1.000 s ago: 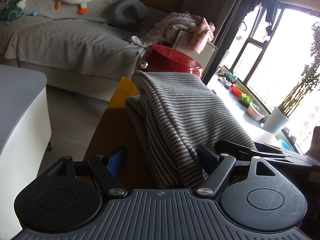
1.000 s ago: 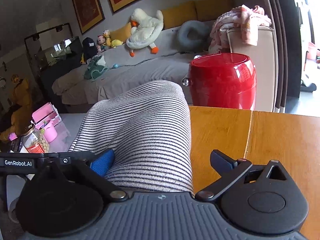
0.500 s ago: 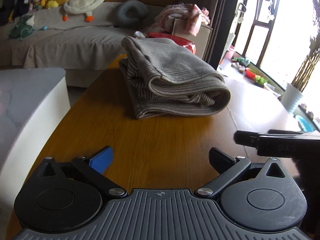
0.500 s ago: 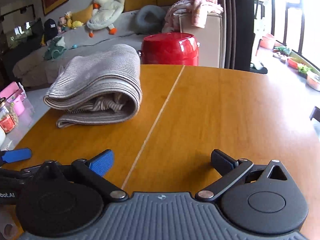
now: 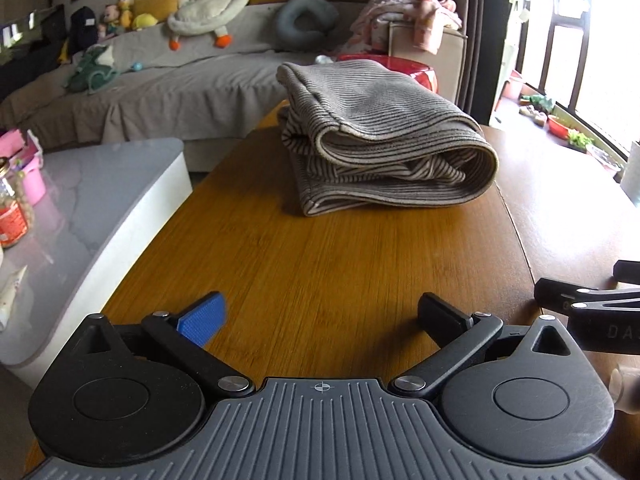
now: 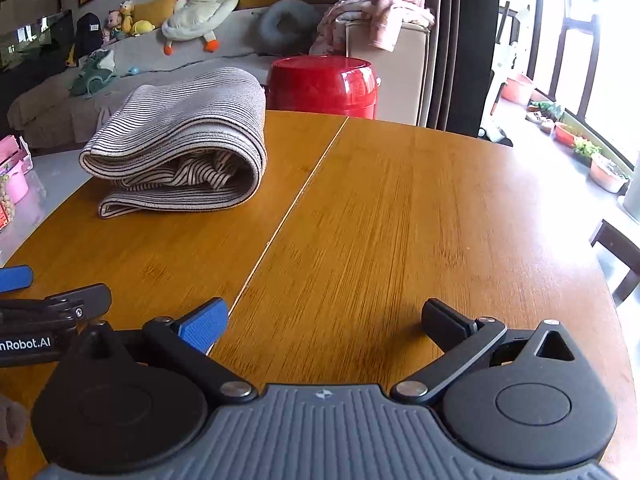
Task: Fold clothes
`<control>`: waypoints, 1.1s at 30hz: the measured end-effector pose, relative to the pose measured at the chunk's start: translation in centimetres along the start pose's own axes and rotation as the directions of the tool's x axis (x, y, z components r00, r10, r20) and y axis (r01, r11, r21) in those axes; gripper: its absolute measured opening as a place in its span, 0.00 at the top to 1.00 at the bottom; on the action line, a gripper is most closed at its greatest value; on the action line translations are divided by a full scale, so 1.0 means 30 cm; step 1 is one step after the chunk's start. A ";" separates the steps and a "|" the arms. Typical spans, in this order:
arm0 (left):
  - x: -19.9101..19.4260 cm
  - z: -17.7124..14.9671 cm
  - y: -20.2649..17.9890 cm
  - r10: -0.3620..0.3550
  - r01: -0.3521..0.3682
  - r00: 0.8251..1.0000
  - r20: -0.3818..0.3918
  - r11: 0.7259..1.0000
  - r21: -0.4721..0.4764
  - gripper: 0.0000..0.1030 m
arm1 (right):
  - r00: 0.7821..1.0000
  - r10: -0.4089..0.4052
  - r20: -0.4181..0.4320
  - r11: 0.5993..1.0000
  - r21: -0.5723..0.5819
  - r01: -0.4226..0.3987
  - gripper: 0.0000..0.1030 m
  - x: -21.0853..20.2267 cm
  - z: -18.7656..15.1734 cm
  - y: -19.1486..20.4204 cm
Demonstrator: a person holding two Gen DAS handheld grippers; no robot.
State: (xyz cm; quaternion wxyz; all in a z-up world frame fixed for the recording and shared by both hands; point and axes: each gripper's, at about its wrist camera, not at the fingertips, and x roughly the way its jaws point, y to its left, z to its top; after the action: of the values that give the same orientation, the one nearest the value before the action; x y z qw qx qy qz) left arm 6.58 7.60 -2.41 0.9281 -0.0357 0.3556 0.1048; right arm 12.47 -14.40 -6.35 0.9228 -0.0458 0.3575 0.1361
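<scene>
A grey striped garment (image 5: 384, 140) lies folded in a thick bundle on the wooden table (image 5: 320, 248), toward its far end. Its rolled fold faces me, with loose striped cloth tucked inside. My left gripper (image 5: 320, 312) hovers over bare wood well short of the garment, open, with nothing between its fingers. In the right wrist view the garment (image 6: 180, 144) sits at the far left of the table (image 6: 400, 220). My right gripper (image 6: 324, 316) is open and empty too, near the table's centre seam. The two grippers are side by side, each showing at the edge of the other's view.
A red drum-shaped stool (image 6: 324, 84) stands just beyond the table's far edge. Left of the table is a low grey-topped counter (image 5: 100, 200) with a jar (image 5: 12, 216) and pink boxes. A sofa (image 5: 180, 84) with plush toys lies behind. A dark chair (image 6: 616, 256) stands at the right.
Both grippers have drawn back from the striped garment, which filled the views a second ago. It now lies folded on the table, apart from them. The left jaws have widened.
</scene>
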 end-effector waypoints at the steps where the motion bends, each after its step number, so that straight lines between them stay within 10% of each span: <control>1: 0.002 0.002 0.000 0.001 -0.001 1.000 0.000 1.000 0.000 0.00 | 1.000 0.000 0.000 1.000 0.000 0.000 0.00 0.001 -0.001 -0.001; 33: 0.006 0.006 0.004 -0.001 0.001 1.000 0.001 1.000 0.000 0.00 | 1.000 0.000 0.002 1.000 0.001 0.000 0.00 0.002 -0.003 -0.001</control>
State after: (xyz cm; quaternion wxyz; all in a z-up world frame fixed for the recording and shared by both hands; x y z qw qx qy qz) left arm 6.80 7.78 -2.40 0.9283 -0.0355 0.3552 0.1045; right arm 12.45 -14.43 -6.46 0.9232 -0.0451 0.3567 0.1360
